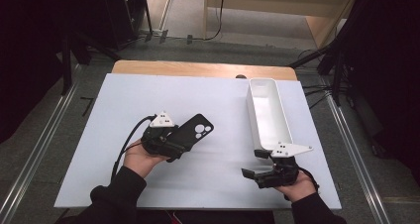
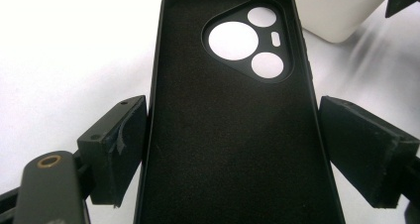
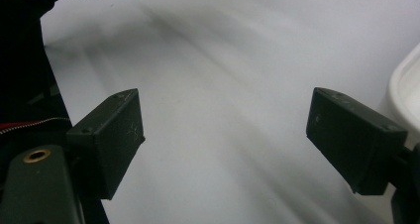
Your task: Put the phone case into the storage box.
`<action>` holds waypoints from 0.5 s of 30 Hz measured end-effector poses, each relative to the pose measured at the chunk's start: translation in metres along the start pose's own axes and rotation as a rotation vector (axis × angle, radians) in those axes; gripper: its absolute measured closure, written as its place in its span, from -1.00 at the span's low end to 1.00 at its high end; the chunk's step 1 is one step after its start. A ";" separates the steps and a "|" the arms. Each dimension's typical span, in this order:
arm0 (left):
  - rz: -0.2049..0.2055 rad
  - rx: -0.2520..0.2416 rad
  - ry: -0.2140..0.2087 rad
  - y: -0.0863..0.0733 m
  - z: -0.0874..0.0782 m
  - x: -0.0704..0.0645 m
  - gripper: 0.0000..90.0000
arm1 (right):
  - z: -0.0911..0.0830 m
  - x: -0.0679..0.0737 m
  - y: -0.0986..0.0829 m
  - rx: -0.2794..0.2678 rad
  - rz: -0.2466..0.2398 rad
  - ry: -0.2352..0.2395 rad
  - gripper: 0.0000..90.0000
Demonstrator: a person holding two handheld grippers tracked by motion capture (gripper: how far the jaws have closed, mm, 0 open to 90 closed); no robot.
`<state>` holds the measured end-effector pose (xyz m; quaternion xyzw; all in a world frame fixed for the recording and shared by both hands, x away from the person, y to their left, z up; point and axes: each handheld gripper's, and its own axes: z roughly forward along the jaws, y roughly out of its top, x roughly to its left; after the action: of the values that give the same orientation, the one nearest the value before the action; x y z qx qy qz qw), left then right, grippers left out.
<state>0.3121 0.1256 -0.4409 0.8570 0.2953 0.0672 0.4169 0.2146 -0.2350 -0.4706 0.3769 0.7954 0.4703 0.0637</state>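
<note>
Black grippers (image 1: 173, 143), grey three-cornered plates (image 1: 162, 119); trailing black cables; dark sleeves (image 1: 119, 194)

Wooden table (image 1: 203, 68), light brown edge showing along the far side. A white sheet (image 1: 148, 100) covers most of its top, reaching the near edge. On the sheet, right of centre: long white rectangular tray (image 1: 267, 130), open top, running from the far edge toward the near side, slightly angled. On the sheet, left of centre: black phone case (image 1: 193, 131), camera cut-outs at its far end, lying aslant. Whether the case rests flat or is lifted cannot be told.
</note>
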 end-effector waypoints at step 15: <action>-0.062 -0.089 0.059 -0.001 -0.005 -0.006 -0.69 | 0.000 0.014 0.016 -0.015 0.028 -0.013 -0.71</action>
<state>0.3048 0.1256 -0.4376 0.8256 0.3308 0.0927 0.4477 0.2130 -0.2216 -0.4540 0.3908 0.7860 0.4746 0.0653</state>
